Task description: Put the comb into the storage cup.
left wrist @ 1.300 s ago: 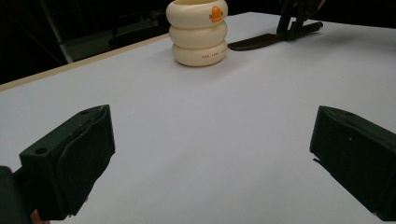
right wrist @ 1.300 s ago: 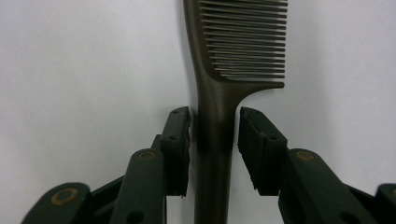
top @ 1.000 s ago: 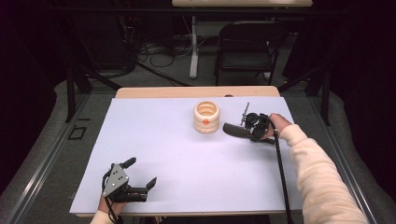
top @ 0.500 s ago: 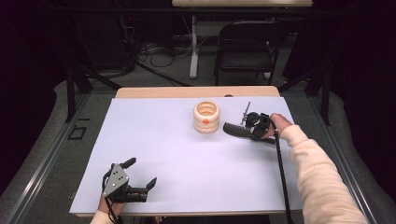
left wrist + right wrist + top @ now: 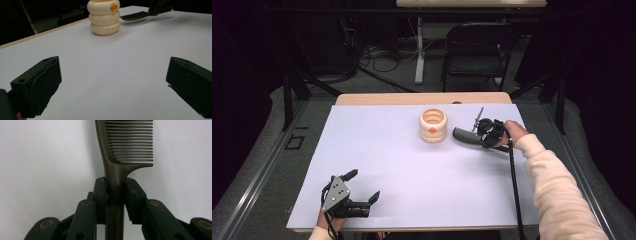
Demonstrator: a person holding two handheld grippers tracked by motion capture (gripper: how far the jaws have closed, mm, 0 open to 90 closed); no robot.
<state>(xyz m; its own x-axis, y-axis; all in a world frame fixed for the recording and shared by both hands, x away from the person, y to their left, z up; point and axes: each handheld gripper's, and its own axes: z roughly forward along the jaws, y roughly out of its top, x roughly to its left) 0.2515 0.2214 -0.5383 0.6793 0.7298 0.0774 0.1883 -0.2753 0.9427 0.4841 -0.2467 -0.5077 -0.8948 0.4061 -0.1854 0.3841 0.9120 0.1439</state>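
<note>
**Comb pinched in your right gripper, beside the ringed cup**

Your right gripper (image 5: 474, 136) lies low over the white table cover (image 5: 382, 150), on the right side of the table, pointing toward the middle. Its jaws are pressed against the handle of a dark comb (image 5: 125, 147), one pad on each side just below where the teeth begin. In the right gripper view the teeth run off to the right of the spine, and the comb points straight away from the jaws. In the high view the comb's far end (image 5: 462, 134) sits just beside the cream ringed cup (image 5: 433, 126) with the orange mark on its side; whether the tip touches the cup is hard to tell from that angle, though it looks slightly apart.

Your left gripper (image 5: 359, 192) rests near the front edge of the table, well apart from the cup and the comb. Its jaws are spread wide with nothing between them, and the left gripper view looks across bare cover toward the cup (image 5: 104, 17).
</note>
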